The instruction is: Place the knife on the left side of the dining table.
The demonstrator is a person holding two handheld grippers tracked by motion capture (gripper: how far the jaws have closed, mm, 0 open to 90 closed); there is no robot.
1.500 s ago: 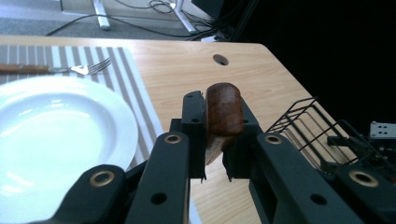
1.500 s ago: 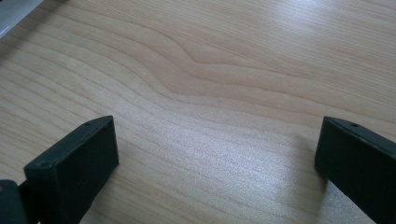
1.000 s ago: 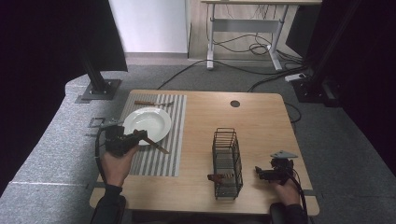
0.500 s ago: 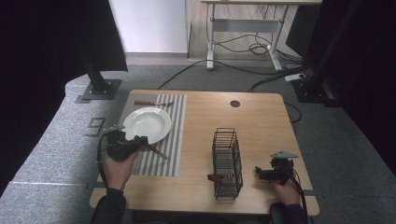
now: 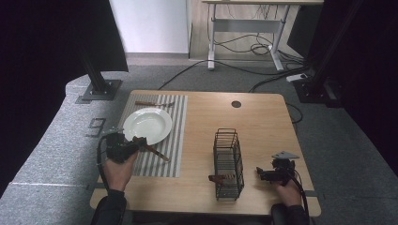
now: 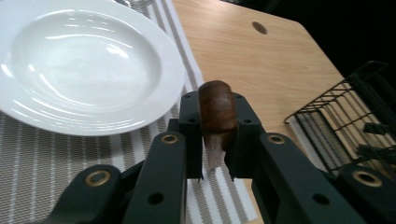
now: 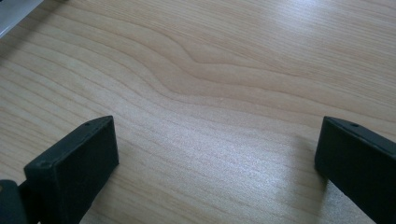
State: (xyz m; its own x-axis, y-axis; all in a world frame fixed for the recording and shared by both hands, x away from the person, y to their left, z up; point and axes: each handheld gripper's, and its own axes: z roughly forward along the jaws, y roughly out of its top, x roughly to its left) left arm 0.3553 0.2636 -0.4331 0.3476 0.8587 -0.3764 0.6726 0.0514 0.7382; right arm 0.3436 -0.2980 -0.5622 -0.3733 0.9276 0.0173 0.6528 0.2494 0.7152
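My left gripper (image 5: 137, 143) (image 6: 215, 105) is shut on the brown wooden handle of a utensil (image 6: 216, 116). The utensil (image 5: 157, 153) slants out over the striped placemat (image 5: 174, 140), just in front of the white plate (image 5: 147, 125) (image 6: 88, 65). Its metal part shows pale between the jaws in the left gripper view. My right gripper (image 5: 260, 173) (image 7: 217, 144) rests low over bare wood at the near right, with its jaws wide open and nothing between them.
A black wire basket (image 5: 228, 161) (image 6: 345, 116) stands between the two hands, and a wooden-handled piece (image 5: 219, 178) pokes out of its near end. Another wooden-handled utensil (image 5: 154, 103) lies across the far end of the placemat. The table (image 5: 263, 126) has a cable hole (image 5: 236, 104) at its far side.
My left hand has sunk a little toward the placemat with the utensil still in its jaws. The right hand has stayed where it was.
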